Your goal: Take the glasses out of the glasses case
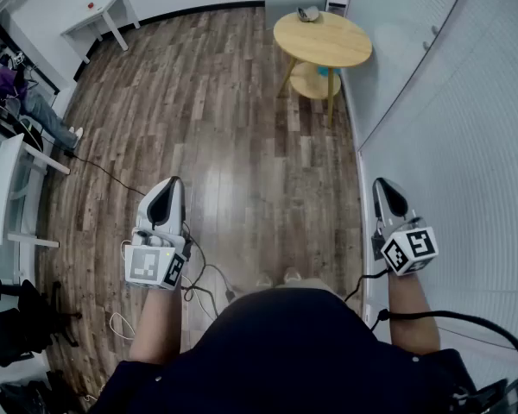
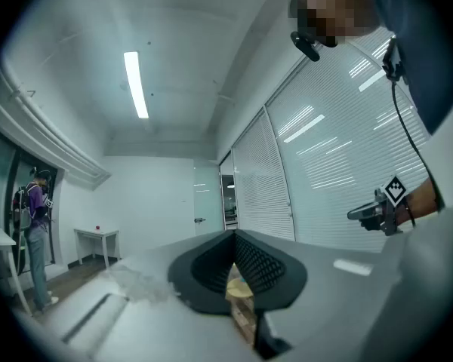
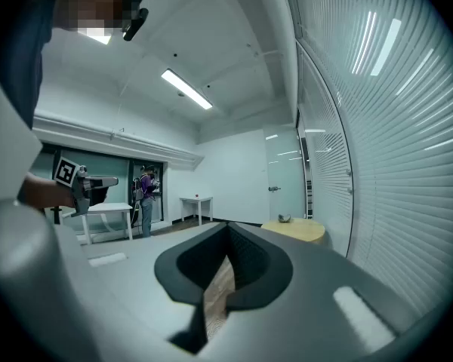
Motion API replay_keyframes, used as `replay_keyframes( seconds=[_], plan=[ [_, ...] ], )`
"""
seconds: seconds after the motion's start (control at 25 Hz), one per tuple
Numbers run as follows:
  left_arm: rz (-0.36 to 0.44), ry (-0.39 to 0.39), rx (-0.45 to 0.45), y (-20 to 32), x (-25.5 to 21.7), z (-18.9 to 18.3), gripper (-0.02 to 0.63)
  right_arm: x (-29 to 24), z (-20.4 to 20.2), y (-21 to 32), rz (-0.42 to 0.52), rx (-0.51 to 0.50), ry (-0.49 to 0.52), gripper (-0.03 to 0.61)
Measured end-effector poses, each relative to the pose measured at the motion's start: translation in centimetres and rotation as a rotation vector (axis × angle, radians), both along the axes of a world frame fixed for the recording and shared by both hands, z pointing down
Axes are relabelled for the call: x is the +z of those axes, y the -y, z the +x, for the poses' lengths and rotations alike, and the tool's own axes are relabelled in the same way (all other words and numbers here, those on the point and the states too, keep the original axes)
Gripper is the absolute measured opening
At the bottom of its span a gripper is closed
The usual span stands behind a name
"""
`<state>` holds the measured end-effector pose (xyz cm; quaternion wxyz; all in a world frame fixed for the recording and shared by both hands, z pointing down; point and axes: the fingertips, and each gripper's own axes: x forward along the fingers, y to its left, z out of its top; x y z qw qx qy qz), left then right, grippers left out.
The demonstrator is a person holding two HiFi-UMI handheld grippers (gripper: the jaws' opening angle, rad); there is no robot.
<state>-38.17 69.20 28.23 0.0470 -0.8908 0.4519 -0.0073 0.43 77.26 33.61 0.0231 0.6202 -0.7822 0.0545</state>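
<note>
A small grey glasses case (image 1: 308, 13) lies on the far edge of a round wooden table (image 1: 324, 46) at the back of the room, well away from both grippers. It shows again as a small dark shape (image 3: 285, 219) on that table (image 3: 296, 231) in the right gripper view. My left gripper (image 1: 173, 183) is held level over the wood floor, its jaws together with nothing between them (image 2: 232, 236). My right gripper (image 1: 382, 183) hangs beside the blinds wall, also shut and empty (image 3: 228, 226). The glasses themselves are not visible.
A wall of white blinds (image 1: 449, 145) runs along the right. White desks stand at the far left (image 1: 104, 15) and near left (image 1: 4, 188), with a person in purple (image 1: 17, 89) beside them. Cables (image 1: 198, 274) trail on the floor by my feet.
</note>
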Motion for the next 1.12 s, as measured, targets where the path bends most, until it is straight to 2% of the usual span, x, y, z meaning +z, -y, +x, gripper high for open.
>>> replay_keyframes(
  seconds=[0.6, 0.8, 1.12],
  plan=[
    [0.007, 0.014, 0.002, 0.7, -0.4, 2.8, 0.003, 1.1, 2.4, 0.6, -0.016, 0.011, 0.03, 0.006],
    [0.012, 0.02, 0.009, 1.0, -0.4, 5.1, 0.003, 0.4, 4.4, 1.0, 0.018, 0.03, 0.062, 0.006],
    [0.028, 0.036, 0.014, 2.7, 0.7, 9.0, 0.003, 1.2, 8.1, 3.2, 0.035, 0.06, 0.04, 0.006]
  ],
)
